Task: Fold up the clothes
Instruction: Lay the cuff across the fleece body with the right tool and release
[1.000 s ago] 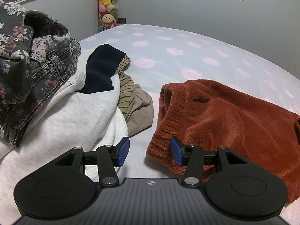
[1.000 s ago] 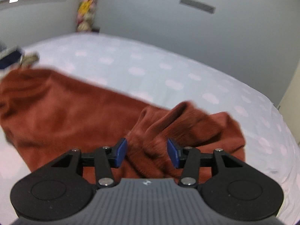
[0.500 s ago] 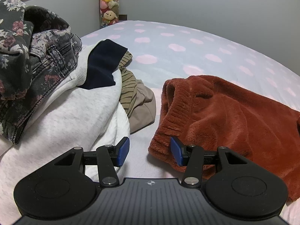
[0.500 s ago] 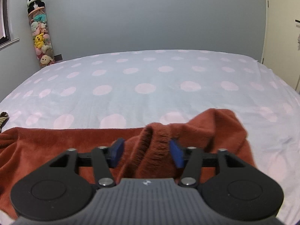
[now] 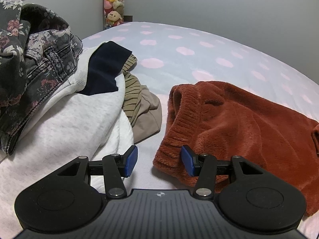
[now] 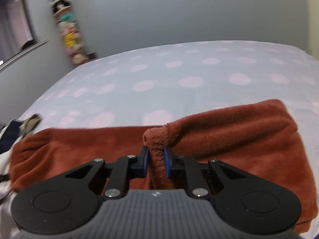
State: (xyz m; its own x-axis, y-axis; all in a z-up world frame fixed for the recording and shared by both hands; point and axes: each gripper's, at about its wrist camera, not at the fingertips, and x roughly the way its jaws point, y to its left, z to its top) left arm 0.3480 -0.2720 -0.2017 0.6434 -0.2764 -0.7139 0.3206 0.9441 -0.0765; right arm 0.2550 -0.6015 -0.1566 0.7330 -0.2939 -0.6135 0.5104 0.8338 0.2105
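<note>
the rust fleece garment [image 6: 229, 139] lies spread on the dotted bed [image 6: 159, 75]; the right claw [image 6: 156, 164] has just closed, clamped on a raised fold; the left claw [image 5: 159, 160] stands apart at the ribbed hem, which it should pinch before lifting both evenly.

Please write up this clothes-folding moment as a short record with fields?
surface: bed with pink-spotted cover
garment in work: rust fleece garment, spread flat
right gripper: just closed, pinching a raised fold of the fleece
left gripper: open, the garment's ribbed edge beside one pad
waiting pile: white sweatshirt, floral denim
</note>
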